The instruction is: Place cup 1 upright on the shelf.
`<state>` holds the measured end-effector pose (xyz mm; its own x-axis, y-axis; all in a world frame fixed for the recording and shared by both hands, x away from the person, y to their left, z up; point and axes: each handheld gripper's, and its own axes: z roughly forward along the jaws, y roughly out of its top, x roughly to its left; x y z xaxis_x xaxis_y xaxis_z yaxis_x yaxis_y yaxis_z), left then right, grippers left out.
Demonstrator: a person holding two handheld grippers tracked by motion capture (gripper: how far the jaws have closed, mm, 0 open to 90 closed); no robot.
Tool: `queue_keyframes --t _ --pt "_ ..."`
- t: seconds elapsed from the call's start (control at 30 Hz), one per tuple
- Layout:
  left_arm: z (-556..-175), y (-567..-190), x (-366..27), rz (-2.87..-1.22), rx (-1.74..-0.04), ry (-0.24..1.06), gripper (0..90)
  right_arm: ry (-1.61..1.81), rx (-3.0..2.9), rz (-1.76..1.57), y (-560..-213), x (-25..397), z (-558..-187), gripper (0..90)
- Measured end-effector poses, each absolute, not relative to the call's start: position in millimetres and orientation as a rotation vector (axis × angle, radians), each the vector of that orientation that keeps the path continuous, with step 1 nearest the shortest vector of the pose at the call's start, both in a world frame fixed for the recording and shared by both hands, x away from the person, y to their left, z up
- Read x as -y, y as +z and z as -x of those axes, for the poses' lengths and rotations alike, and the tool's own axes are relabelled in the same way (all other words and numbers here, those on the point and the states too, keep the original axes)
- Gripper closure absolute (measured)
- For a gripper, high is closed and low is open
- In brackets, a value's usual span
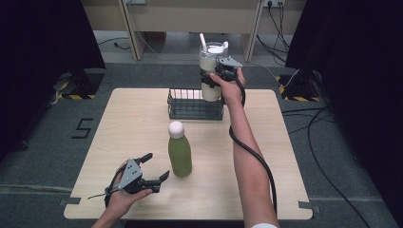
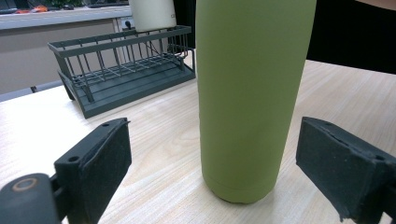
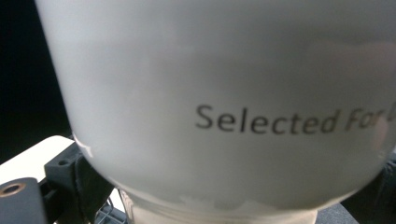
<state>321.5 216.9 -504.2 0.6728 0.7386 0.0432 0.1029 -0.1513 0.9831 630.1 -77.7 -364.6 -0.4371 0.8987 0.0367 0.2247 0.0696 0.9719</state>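
Cup (image 1: 211, 71), white, with lid and straw, held upright above the far right corner of the wire basket (image 1: 195, 104); right gripper (image 1: 219, 75) pinches its side. Green bottle (image 1: 179, 151), white cap, stands on the table (image 1: 142, 128) nearer the person. Left gripper (image 1: 157, 167) rests just beside the bottle, jaws spread wide on either side of its base, not touching.

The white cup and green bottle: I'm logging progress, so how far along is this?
Nothing sits in the wire basket yet. The right hand-held gripper holds the white cup above its far right corner. The green bottle stands on the table, between the open left hand-held gripper jaws, ungripped.
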Motion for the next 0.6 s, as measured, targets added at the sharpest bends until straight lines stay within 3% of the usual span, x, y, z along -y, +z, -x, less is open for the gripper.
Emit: queue_keyframes --t 0.6 --pt "-321 -504 -216 -1.655 -0.689 0.642 9.8 1.356 -1.787 -1.157 -386 74 -639 6.0"
